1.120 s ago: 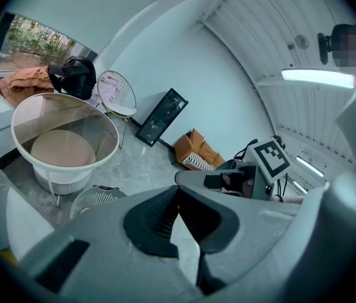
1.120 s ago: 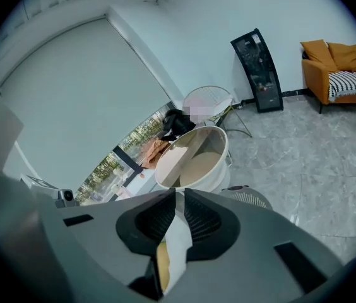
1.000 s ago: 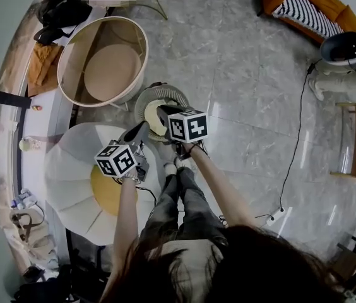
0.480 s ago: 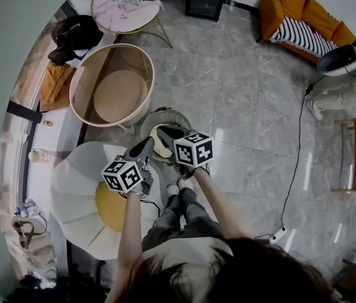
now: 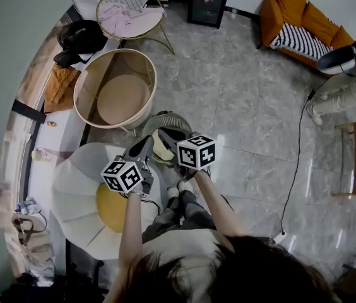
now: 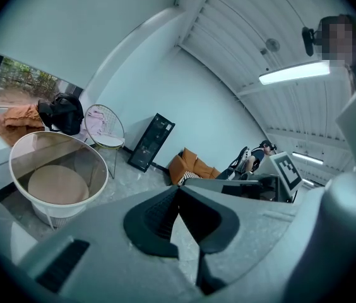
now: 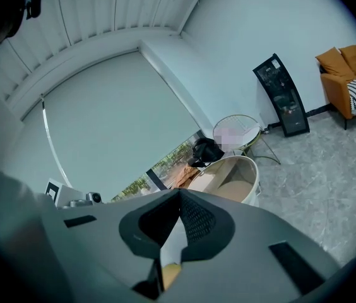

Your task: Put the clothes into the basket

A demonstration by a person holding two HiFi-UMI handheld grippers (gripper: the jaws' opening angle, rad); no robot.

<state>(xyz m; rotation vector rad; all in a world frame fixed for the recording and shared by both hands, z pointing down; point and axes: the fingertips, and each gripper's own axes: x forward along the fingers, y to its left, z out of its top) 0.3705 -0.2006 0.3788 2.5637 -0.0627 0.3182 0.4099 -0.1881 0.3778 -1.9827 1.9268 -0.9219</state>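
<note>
A pink garment (image 5: pixel 130 14) lies on a gold wire chair at the far end of the floor, also seen in the left gripper view (image 6: pixel 102 124). The round basket (image 5: pixel 141 74) with a white rim and beige inside stands between the chair and me, with no clothes in it (image 6: pixel 20 150) (image 7: pixel 254 169). My left gripper (image 5: pixel 139 149) is shut with nothing in it (image 6: pixel 179 187). Beside it, my right gripper's (image 5: pixel 165 134) jaws are closing until they touch, with nothing between them (image 7: pixel 179 191). Both grippers hang in the air short of the basket.
A floor fan (image 5: pixel 165 120) sits under the grippers. A white petal-shaped seat with a yellow centre (image 5: pixel 71 188) is at my left. An orange cloth (image 5: pixel 61 84) and a black bag (image 5: pixel 80 36) lie on the window ledge. An orange sofa (image 5: pixel 298 21) and another person (image 5: pixel 348 74) are far right.
The head view has tilted outward, so the wire chair with the pink garment is now fully in view. Both grippers stay side by side and have risen slightly.
</note>
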